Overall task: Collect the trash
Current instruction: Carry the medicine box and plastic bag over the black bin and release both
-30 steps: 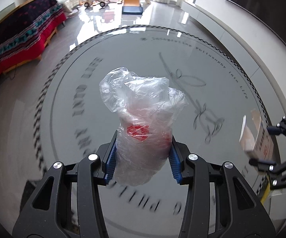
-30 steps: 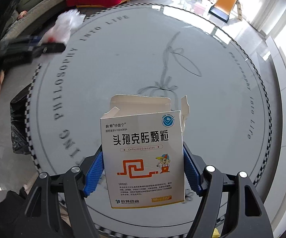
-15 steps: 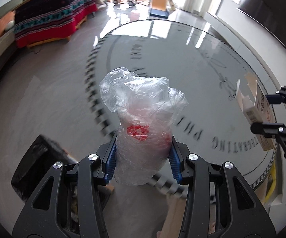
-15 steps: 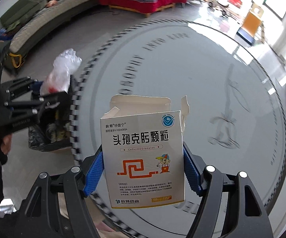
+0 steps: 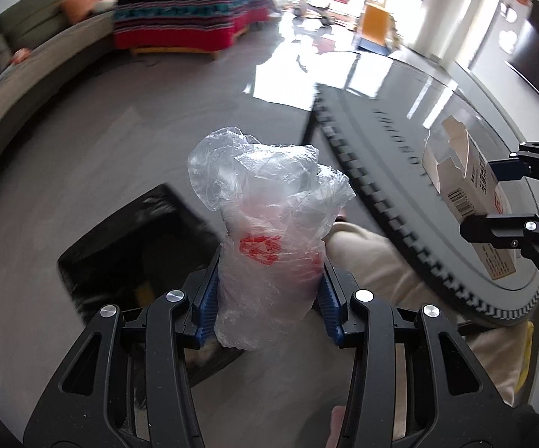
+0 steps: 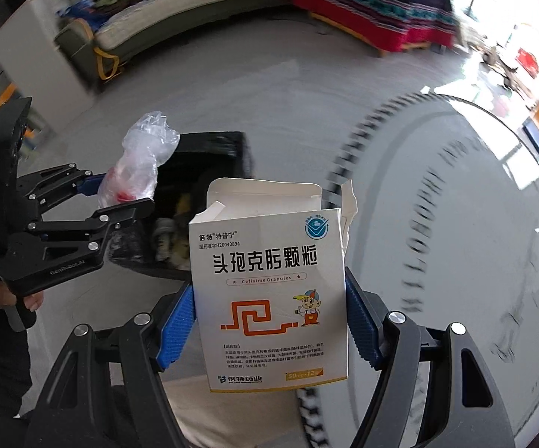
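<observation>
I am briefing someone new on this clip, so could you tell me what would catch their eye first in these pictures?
The white medicine box, flaps torn open, fills the middle of the right wrist view, clamped in the right gripper. In the left wrist view a crumpled clear plastic bag with red print sits squeezed in the left gripper. Beyond both, on the grey floor beside the round glass table, stands a black-lined bin.

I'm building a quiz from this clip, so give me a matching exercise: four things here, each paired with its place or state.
Things:
1. plastic bag
2. medicine box
3. black bin
4. round table

Descriptions:
A. on the floor, open, trash inside
B. crumpled, in the left gripper
C. glossy top, lettering round its rim
D. top flaps open, in the right gripper

Pairs: 1-B, 2-D, 3-A, 4-C
</observation>
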The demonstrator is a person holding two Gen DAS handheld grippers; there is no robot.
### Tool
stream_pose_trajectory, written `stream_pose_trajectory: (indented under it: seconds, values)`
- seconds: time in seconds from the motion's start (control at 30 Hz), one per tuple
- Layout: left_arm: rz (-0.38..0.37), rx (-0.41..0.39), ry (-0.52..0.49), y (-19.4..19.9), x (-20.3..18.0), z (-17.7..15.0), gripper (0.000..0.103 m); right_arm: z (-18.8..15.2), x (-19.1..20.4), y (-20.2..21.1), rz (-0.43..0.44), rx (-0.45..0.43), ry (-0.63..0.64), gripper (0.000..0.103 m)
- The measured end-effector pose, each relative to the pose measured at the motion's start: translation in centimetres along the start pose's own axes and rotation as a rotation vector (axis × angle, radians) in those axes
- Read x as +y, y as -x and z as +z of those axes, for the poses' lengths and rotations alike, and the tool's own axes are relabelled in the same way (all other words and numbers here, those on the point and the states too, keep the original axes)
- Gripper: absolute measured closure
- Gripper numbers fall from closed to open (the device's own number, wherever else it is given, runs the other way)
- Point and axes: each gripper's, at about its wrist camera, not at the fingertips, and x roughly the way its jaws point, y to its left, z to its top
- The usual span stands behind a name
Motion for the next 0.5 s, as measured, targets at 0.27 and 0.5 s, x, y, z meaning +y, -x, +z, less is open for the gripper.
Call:
stream_pose_trajectory:
  seconds: [0.27,0.5]
  values:
    - [0.109,0.016,0.142,1.0,6.4,-3.8,0.058,3.2,5.4,-3.1,0.125,0.012,0.037,0.03]
    - [0.19,0.058,0.302,0.3,12.7,-5.2,0.049,7.0,9.7,-6.1,0.261,0.033,0.025,0.024]
